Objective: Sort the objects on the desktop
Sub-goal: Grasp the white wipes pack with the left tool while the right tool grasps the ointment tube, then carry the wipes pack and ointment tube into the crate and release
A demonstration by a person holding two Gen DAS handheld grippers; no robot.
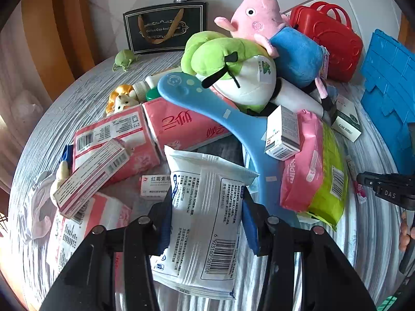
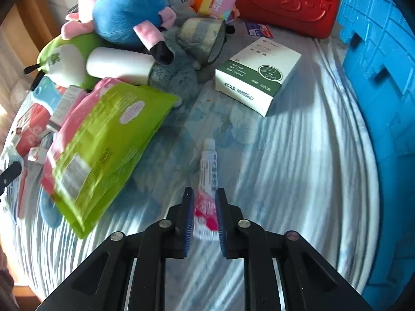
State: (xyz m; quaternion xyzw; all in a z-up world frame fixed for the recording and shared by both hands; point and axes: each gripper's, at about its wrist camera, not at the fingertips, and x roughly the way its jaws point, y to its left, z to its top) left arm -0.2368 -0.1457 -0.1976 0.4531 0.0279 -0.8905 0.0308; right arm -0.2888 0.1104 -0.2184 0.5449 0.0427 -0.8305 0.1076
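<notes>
The left tongs (image 1: pixel 205 230) clamp a white wet-wipe packet (image 1: pixel 205 223) with a barcode, held above the striped cloth of the counter (image 1: pixel 363 233). The right tongs (image 2: pixel 205 223) are pinched tight on the crimped end of a small pink-and-white tube (image 2: pixel 207 181), its cap pointing away toward a green-and-white box (image 2: pixel 256 75). A lime-green wipes pack (image 2: pixel 103 150) lies just left of the tube, and a blue crate (image 2: pixel 376 77) stands at the right.
</notes>
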